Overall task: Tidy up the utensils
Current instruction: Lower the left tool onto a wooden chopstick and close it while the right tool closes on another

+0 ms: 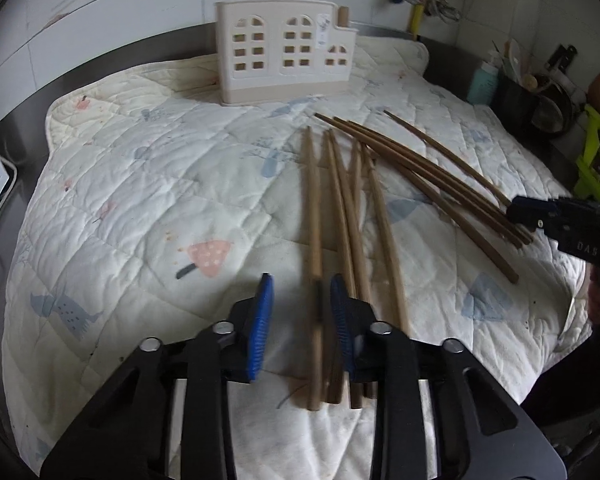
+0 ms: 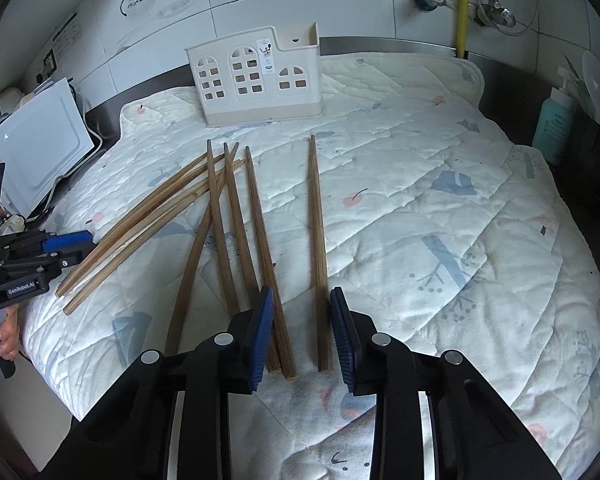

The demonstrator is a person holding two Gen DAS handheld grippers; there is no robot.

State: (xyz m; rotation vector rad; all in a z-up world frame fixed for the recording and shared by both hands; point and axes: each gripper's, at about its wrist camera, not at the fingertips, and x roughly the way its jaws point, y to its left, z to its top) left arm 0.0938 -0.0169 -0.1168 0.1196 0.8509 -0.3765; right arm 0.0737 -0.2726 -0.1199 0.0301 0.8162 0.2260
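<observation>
Several brown wooden chopsticks [image 1: 348, 216] lie loose on a quilted white mat [image 1: 140, 184]; they also show in the right wrist view [image 2: 236, 220]. A cream utensil holder [image 1: 284, 52] with window cut-outs stands at the mat's far edge, also in the right wrist view [image 2: 256, 76]. My left gripper [image 1: 302, 320] is open, its jaws astride the near end of one chopstick [image 1: 314, 260]. My right gripper [image 2: 302, 328] is open over the near ends of a lone chopstick [image 2: 318, 248] and its neighbour [image 2: 266, 256]. Each gripper shows in the other's view, the right [image 1: 540, 216] and the left [image 2: 66, 246].
A teal bottle [image 2: 554, 128] and a dark utensil pot [image 1: 516, 100] stand at the right of the counter. A white appliance [image 2: 36, 148] with cables sits at the left. Gas pipes and valves [image 2: 464, 4] run along the tiled wall behind.
</observation>
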